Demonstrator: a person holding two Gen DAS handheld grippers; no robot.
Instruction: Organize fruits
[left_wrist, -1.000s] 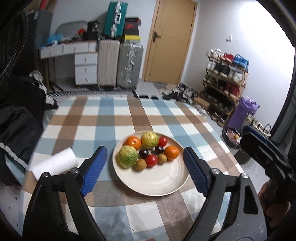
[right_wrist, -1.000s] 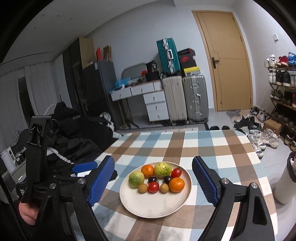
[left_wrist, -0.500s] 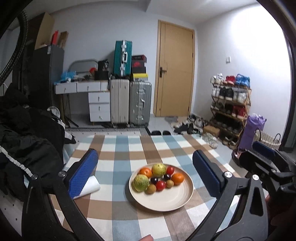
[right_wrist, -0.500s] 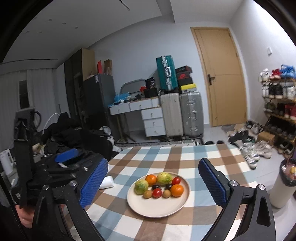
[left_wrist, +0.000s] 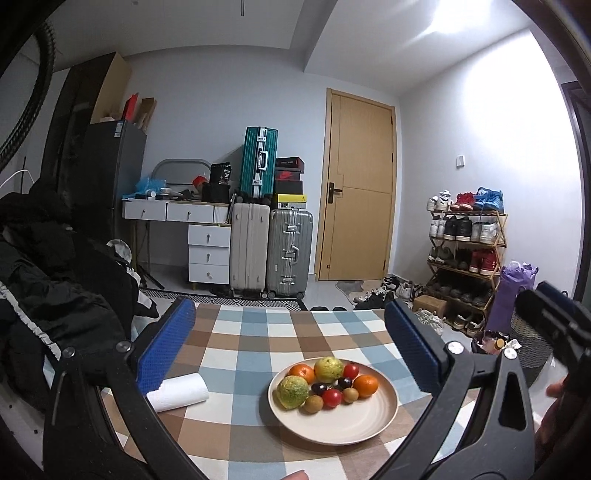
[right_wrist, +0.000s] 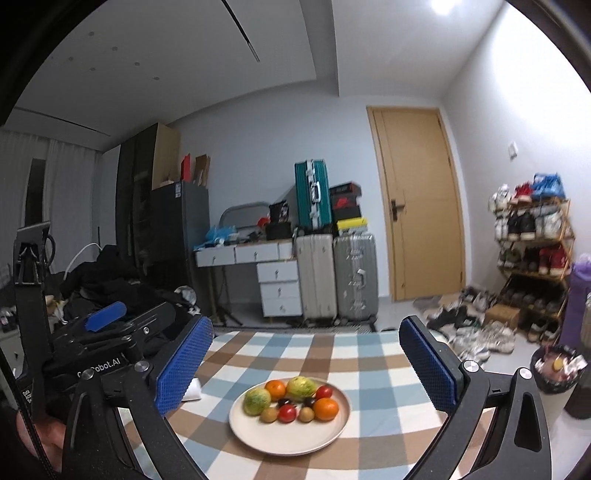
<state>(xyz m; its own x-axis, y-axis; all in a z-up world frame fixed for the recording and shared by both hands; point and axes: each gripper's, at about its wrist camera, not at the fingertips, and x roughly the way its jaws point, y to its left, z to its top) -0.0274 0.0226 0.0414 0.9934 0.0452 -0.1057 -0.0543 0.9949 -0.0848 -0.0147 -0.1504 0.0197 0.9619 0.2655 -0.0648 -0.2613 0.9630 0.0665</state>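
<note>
A cream plate (left_wrist: 343, 424) (right_wrist: 280, 435) sits on the checked tablecloth (left_wrist: 258, 339) and holds several fruits: two oranges (left_wrist: 365, 385), two yellow-green fruits (left_wrist: 292, 391), red tomatoes (left_wrist: 331, 398), brown kiwis and dark plums. My left gripper (left_wrist: 288, 350) is open and empty, held well above and behind the plate. My right gripper (right_wrist: 304, 360) is open and empty, also raised behind the plate. The left gripper's body shows at the left of the right wrist view (right_wrist: 110, 354).
A white paper roll (left_wrist: 179, 391) lies on the table left of the plate. Dark clothes (left_wrist: 55, 295) pile up at the left. Suitcases (left_wrist: 269, 251), a desk, a door (left_wrist: 356, 188), a shoe rack (left_wrist: 465, 258) and a bin (right_wrist: 557, 373) stand beyond the table.
Both grippers have risen and tilted up, so the plate sits lower and smaller in both views and more of the room shows. The fruits have not moved.
</note>
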